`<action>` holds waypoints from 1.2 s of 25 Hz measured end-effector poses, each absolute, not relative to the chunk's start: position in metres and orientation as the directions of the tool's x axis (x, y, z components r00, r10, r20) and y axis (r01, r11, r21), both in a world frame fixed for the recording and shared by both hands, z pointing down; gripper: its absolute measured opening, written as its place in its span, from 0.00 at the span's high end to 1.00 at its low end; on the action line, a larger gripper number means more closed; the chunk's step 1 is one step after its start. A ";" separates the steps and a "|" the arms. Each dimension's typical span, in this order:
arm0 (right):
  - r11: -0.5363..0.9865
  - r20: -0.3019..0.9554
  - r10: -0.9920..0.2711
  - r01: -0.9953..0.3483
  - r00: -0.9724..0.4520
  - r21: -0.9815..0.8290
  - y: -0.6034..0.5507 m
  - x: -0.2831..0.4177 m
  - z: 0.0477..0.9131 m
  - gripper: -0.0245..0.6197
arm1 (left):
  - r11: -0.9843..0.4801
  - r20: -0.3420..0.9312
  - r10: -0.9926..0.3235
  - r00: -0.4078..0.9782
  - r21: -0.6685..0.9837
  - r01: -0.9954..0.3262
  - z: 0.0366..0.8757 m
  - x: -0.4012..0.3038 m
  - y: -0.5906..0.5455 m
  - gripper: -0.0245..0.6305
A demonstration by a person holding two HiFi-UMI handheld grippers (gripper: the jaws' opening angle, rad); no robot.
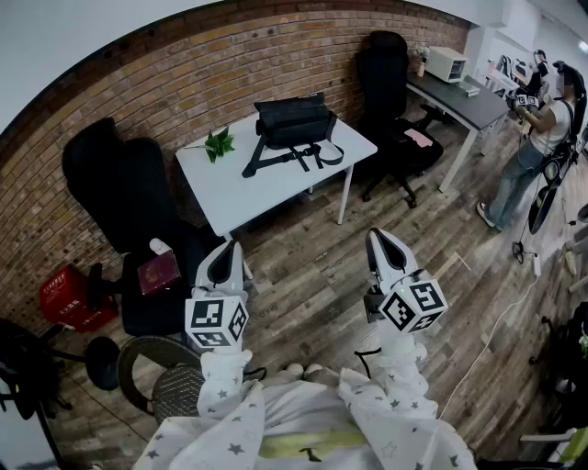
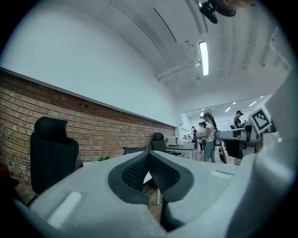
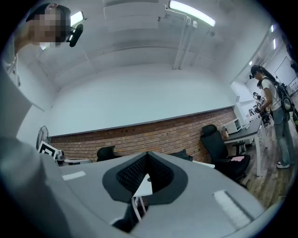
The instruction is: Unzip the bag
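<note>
The black bag (image 1: 296,124) sits on the white table (image 1: 239,188) against the brick wall, well apart from both grippers; the left gripper (image 1: 223,257) and right gripper (image 1: 382,246) hang over the floor, each with jaws pressed together, empty.

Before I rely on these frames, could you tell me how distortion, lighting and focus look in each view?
Head view: strong fisheye bends the brick wall into an arc; the bag is sharp and evenly lit. Left gripper view: round black vignette, the ceiling lamp blows out, the left gripper fills the lower half. Right gripper view: same vignette, two lamps glare overhead.
</note>
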State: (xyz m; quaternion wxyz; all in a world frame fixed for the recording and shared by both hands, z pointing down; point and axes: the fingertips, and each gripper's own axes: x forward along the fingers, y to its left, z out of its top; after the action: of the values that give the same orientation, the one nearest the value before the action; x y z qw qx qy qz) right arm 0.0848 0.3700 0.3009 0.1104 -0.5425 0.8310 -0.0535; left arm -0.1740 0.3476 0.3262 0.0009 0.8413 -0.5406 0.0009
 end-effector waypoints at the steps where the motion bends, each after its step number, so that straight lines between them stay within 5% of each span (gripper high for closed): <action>1: 0.405 -0.126 -0.914 -0.890 -0.387 -0.208 0.370 0.086 0.301 0.96 | -0.416 0.002 -0.910 0.416 0.001 -0.910 0.327 -0.173 0.348 0.96; 16: 0.422 -0.149 -0.906 -0.871 -0.396 -0.251 0.343 0.110 0.313 0.96 | -0.366 -0.018 -0.931 0.365 0.043 -0.930 0.329 -0.164 0.321 0.97; 19: 0.415 -0.132 -0.910 -0.872 -0.393 -0.259 0.330 0.116 0.320 0.95 | -0.379 0.002 -0.925 0.380 0.063 -0.923 0.337 -0.156 0.313 0.87; 21: 0.417 -0.117 -0.909 -0.863 -0.401 -0.284 0.320 0.118 0.324 0.76 | -0.376 0.019 -0.925 0.379 0.088 -0.923 0.344 -0.154 0.308 0.83; 30: 0.436 -0.067 -0.896 -0.844 -0.439 -0.311 0.282 0.115 0.349 0.73 | -0.335 0.071 -0.936 0.345 0.126 -0.934 0.362 -0.161 0.286 0.71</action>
State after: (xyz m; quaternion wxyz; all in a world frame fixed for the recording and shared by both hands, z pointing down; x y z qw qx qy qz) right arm 0.1146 0.2823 0.3495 0.1114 -0.5180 0.8401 -0.1162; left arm -0.1608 0.2857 0.3622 0.0719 0.8170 -0.5720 -0.0071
